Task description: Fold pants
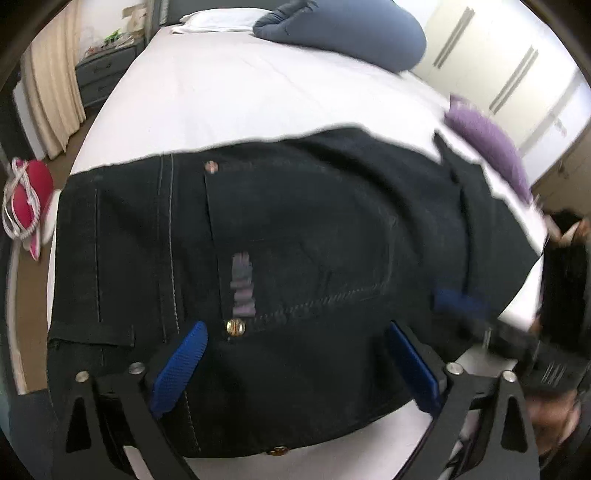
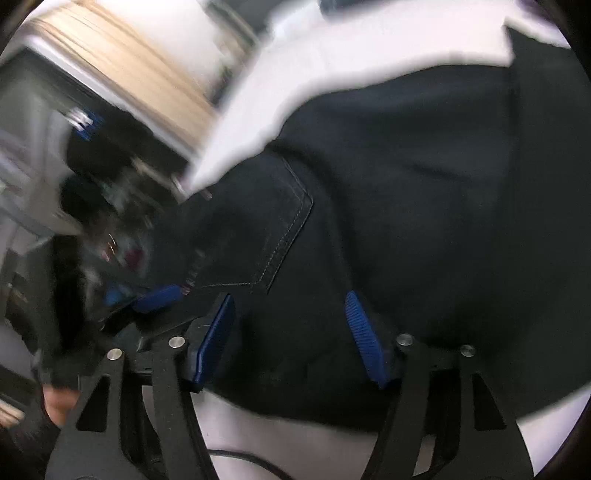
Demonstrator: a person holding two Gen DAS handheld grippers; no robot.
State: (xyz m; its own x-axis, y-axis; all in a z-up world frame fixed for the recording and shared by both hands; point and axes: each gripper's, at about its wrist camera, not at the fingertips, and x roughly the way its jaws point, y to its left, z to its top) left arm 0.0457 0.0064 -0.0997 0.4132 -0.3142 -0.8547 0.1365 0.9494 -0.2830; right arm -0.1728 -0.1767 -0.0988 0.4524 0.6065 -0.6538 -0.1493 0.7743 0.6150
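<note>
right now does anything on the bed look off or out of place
Nothing stands out. The dark pants lie on the white bed, with both hand-held grippers, left and right, open over them. The right view is motion-blurred.

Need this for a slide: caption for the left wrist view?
Open left gripper over dark pants on a white bed.

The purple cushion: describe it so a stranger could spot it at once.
Start at the white bed filling the left wrist view, with black pants spread across its near end. Follow the bed's right edge, just beyond the pants: the purple cushion lies there. It is small and fuzzy, unlike the big smooth navy bolster and the white pillow at the headboard end.
</note>
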